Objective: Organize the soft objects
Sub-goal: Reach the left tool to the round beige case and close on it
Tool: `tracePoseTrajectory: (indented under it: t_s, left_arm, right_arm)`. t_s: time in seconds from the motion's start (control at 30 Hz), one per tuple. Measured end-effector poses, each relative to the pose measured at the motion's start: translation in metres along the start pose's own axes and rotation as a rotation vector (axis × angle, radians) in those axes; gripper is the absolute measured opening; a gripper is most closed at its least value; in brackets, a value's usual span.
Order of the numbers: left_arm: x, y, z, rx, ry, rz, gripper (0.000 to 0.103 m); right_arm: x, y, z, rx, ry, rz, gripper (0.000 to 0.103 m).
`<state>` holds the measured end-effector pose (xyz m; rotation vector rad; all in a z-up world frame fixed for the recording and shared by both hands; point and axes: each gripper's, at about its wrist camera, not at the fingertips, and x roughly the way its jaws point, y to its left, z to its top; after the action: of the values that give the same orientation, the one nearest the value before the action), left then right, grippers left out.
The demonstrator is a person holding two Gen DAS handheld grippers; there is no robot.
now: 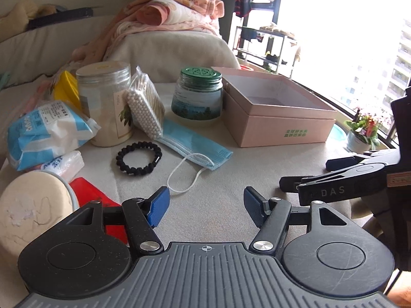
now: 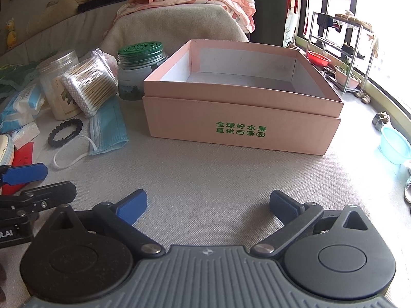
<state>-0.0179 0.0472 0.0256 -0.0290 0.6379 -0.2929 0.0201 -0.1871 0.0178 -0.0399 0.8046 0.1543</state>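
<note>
Both sets of jaws stand spread wide with nothing between them: the left gripper hangs over bare grey fabric surface, and the right gripper does the same, near the front of the pink cardboard box with green printed characters. That box sits open-topped on the right side of the surface and looks to hold nothing.

Left of the box lie the soft things. A light blue pleated face mask with white ear loops rests flat just ahead of the left gripper, one loop trailing toward the near edge. A black beaded bracelet lies just left of it, apart from the loop. A clear packet of cotton swabs leans against a tall clear plastic jar of pale powder, its lower end touching the mask. A green-lidded glass jar stands between the swabs and the box. At the far left sits a blue and white soft tissue pack, with a smaller clear packet just in front of it, near a red flat item. A pink patterned blanket is heaped on a cushion far behind
</note>
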Motion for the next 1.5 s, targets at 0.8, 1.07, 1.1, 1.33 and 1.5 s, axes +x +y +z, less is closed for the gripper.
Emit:
tracePoseTrajectory:
  t_s: [0.8,1.07,1.1,1.33,1.5]
  left_arm:
    - [-0.057,0.196,-0.01,-0.296,0.078,-0.074,0.072]
    - [-0.051,0.198,-0.012,-0.361,0.121,-0.161,0.074]
    - [-0.054,0.193,-0.009,-0.352,0.121,-0.166,0.075]
    - [-0.077,0.147,0.011,-0.209,0.062,-0.282,0.079]
    - [-0.059,0.117,0.013,-0.108,0.104,-0.173,0.079]
  right_arm:
    - [-0.02,0.151,0.03,-0.288,-0.055,0.469,0.064]
    - [-0.012,0.18,0.028,-0.315,-0.023,0.55,0.029]
    - [-0.013,0.181,0.027,-0.324,-0.026,0.547,0.029]
    - [-0.014,0.16,0.02,-0.327,-0.016,0.512,0.027]
    - [-0.017,0.145,0.013,-0.316,-0.032,0.506,0.028]
